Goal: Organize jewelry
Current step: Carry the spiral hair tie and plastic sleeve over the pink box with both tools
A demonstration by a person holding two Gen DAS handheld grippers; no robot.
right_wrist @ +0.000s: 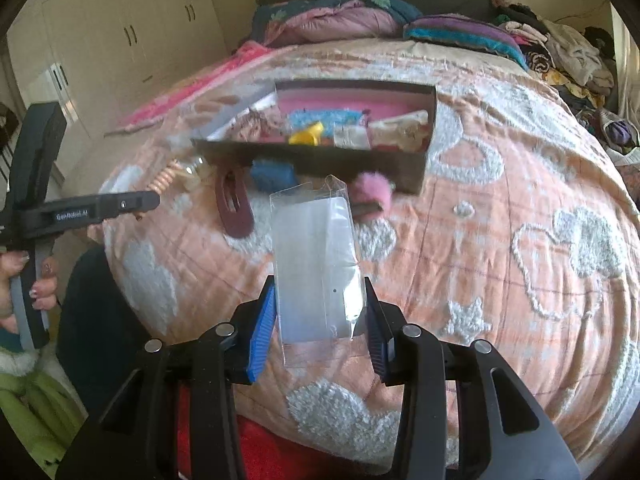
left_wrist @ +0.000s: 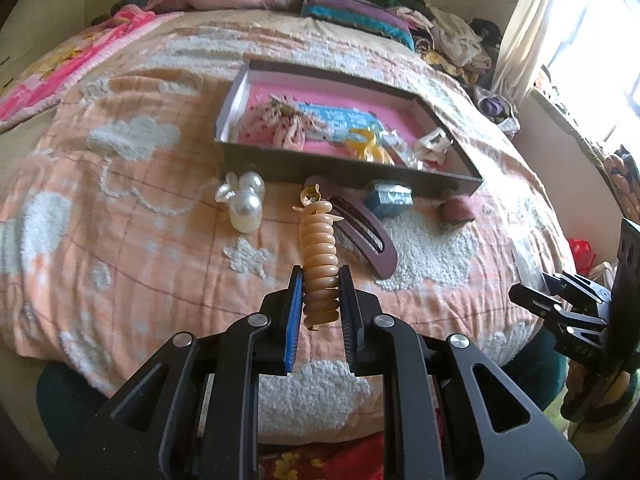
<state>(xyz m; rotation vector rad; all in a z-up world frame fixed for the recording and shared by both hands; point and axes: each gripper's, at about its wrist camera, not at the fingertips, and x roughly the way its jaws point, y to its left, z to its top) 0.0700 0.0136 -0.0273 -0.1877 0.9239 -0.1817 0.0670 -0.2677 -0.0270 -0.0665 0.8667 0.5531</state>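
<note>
My left gripper (left_wrist: 319, 280) is shut on a tan spiral hair clip (left_wrist: 319, 252), held above the bedspread in front of the dark tray (left_wrist: 344, 168); it also shows in the right wrist view (right_wrist: 132, 202). My right gripper (right_wrist: 320, 300) is shut on a clear plastic packet (right_wrist: 316, 264), held above the bed in front of the tray (right_wrist: 320, 160). The tray has a pink lining and holds several hair accessories, among them a yellow clip (left_wrist: 366, 146) and a blue card (left_wrist: 340, 118). On the bedspread near the tray lie a maroon snap clip (left_wrist: 366, 232), a pearl clip (left_wrist: 244, 204), a blue item (left_wrist: 388, 198) and a pink pom-pom (right_wrist: 372, 188).
The bed carries an orange bedspread (left_wrist: 140, 220) with white tufted clouds. Pillows and folded clothes (left_wrist: 360, 16) are piled at the headboard. A wardrobe (right_wrist: 120, 40) stands at the left, a curtained window (left_wrist: 560, 32) at the right.
</note>
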